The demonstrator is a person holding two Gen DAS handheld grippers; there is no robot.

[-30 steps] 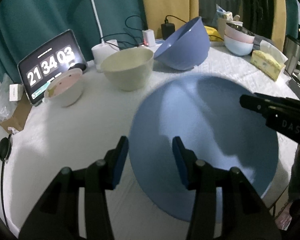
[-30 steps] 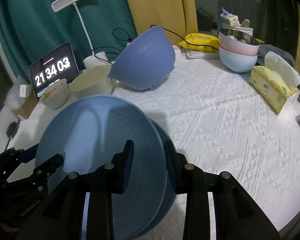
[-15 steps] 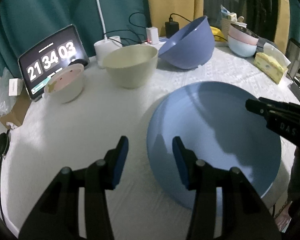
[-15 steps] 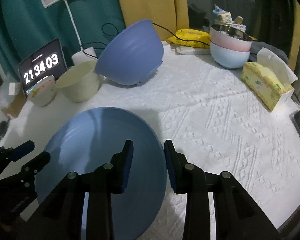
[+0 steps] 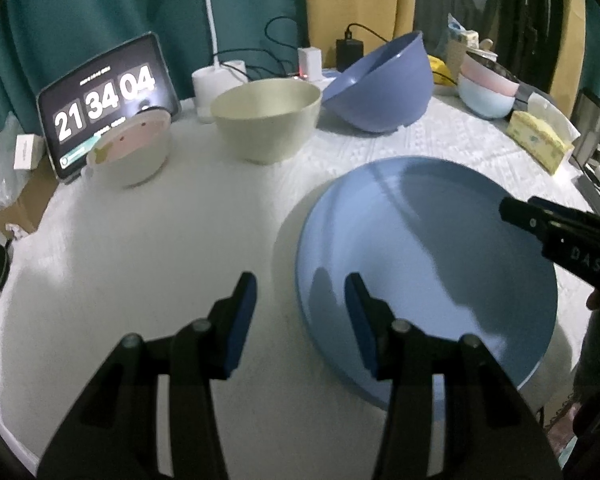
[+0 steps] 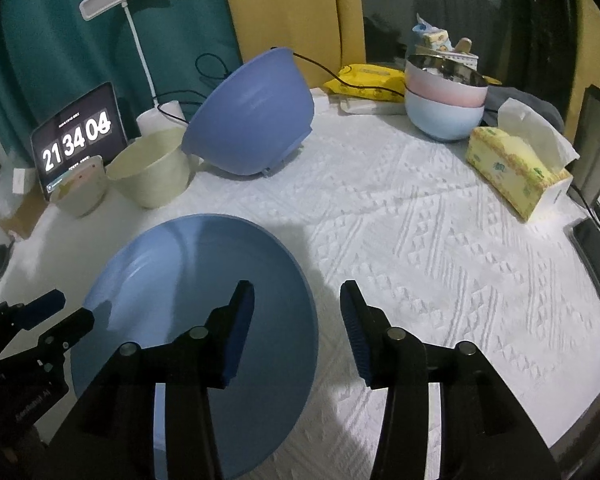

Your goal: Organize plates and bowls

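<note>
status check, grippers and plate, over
Right gripper jaws just opened, plate's rim between, pads clear. Left gripper open, straddling rim. Blue plate flat on table. Nothing blocking.

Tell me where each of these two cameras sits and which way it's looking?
Left wrist: sits on the left gripper, looking down across the table; its open fingers straddle the blue plate's left rim, right gripper entering at right.
Right wrist: sits on the right gripper, looking down; its jaws have just opened, straddling the plate's right rim, left gripper at lower left.
Shared: plate, purple bowl, clock tablet.
</note>
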